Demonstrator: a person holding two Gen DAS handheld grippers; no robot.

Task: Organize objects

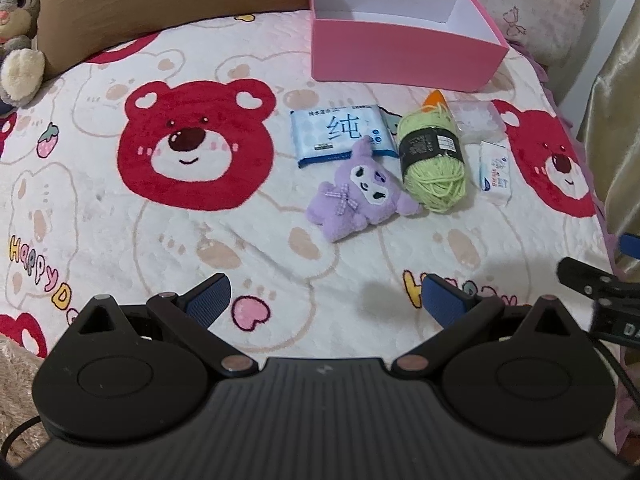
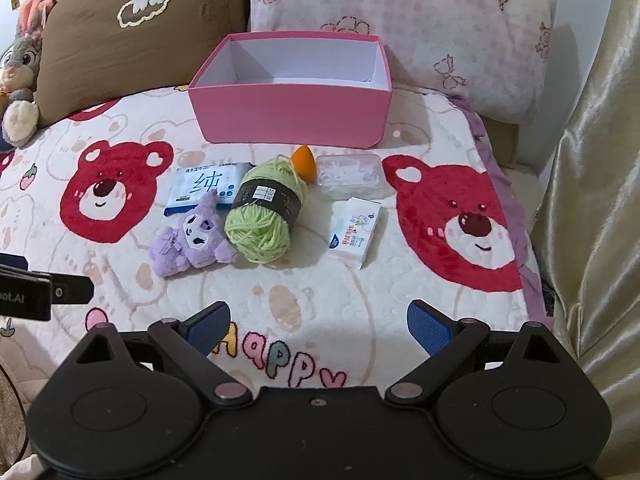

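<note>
Both your claws hang released and empty: the green yarn skein with its black paper band (image 2: 267, 216) lies straight ahead of your right claw (image 2: 318, 330), long axis running away toward the open pink cardboard box (image 2: 292, 114), while your left claw (image 1: 326, 300) sits off to its left.

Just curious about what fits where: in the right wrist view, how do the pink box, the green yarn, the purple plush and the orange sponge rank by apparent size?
1. pink box, though farthest back
2. and 3. green yarn and purple plush, too alike to rank
4. orange sponge, partly hidden behind the yarn
</note>
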